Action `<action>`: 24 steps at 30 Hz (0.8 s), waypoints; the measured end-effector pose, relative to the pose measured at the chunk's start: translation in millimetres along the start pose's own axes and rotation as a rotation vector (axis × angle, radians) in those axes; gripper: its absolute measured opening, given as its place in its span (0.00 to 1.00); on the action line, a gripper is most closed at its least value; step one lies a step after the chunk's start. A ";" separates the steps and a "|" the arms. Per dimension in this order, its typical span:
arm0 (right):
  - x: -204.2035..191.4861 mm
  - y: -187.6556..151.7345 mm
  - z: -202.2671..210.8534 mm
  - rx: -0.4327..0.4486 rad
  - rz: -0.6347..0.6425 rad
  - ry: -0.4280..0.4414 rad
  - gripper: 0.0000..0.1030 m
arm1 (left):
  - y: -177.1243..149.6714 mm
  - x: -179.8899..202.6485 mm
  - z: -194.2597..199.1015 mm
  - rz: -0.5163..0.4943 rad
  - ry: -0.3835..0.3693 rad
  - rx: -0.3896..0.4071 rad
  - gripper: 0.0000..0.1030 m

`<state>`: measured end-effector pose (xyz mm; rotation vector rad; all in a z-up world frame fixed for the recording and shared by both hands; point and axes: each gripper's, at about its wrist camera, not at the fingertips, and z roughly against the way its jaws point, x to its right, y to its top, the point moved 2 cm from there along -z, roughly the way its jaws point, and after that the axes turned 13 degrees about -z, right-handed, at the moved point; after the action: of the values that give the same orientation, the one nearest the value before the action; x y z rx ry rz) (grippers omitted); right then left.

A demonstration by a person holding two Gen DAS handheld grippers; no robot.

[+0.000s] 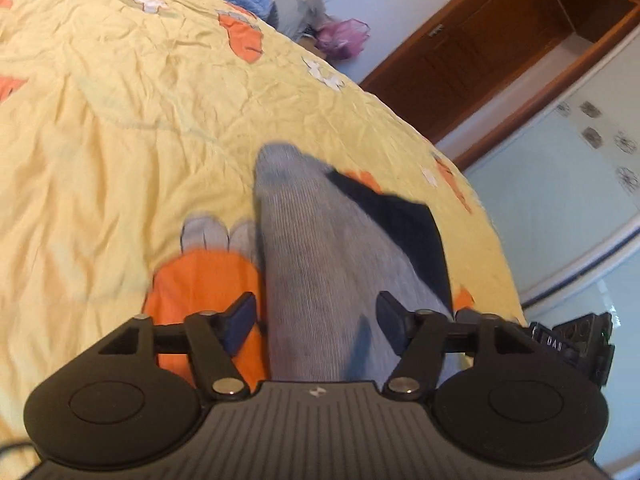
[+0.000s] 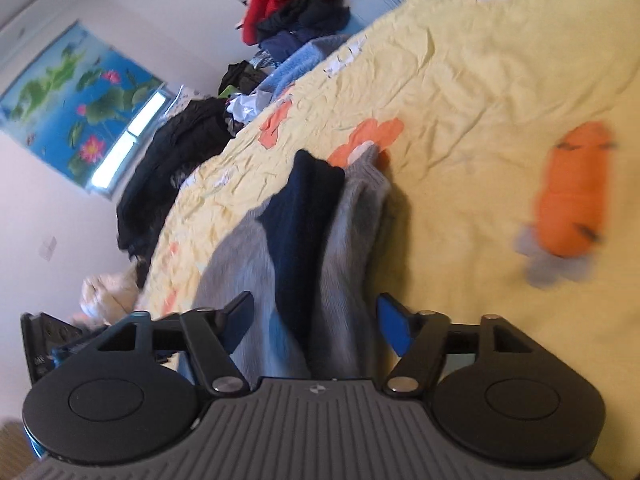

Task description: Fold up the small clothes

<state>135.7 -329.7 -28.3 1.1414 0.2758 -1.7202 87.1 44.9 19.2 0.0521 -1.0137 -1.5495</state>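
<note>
A grey sock (image 1: 320,256) with a dark navy part (image 1: 404,220) lies on the yellow bedspread (image 1: 120,128). My left gripper (image 1: 316,320) is open, its jaws on either side of the sock's near end. In the right wrist view the same grey sock (image 2: 352,232) and its navy part (image 2: 300,216) run away from my right gripper (image 2: 316,320), which is open around the near end. The left gripper's body shows at the right view's left edge (image 2: 44,344). The right gripper's body shows at the left view's right edge (image 1: 576,344).
The bedspread has orange cartoon prints, one large (image 2: 572,196) to the right. A pile of dark and red clothes (image 2: 296,12) lies past the bed's far edge. A wooden door (image 1: 480,52) and a wardrobe (image 1: 560,184) stand beyond the bed.
</note>
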 end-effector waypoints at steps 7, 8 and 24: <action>16.0 -46.3 24.2 -0.094 0.000 -0.003 0.60 | -46.3 11.9 -2.1 0.004 -0.050 -0.064 0.41; 16.4 -51.7 21.4 -0.102 0.007 0.000 0.34 | -43.8 12.5 -6.0 0.011 -0.054 -0.097 0.24; 3.4 -49.9 66.9 0.040 0.028 -0.007 0.50 | -40.2 57.4 49.3 -0.366 0.222 0.014 0.18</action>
<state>56.8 -351.4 -11.5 1.1630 0.2217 -1.7114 12.4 20.9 53.5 0.4312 -0.8697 -1.8201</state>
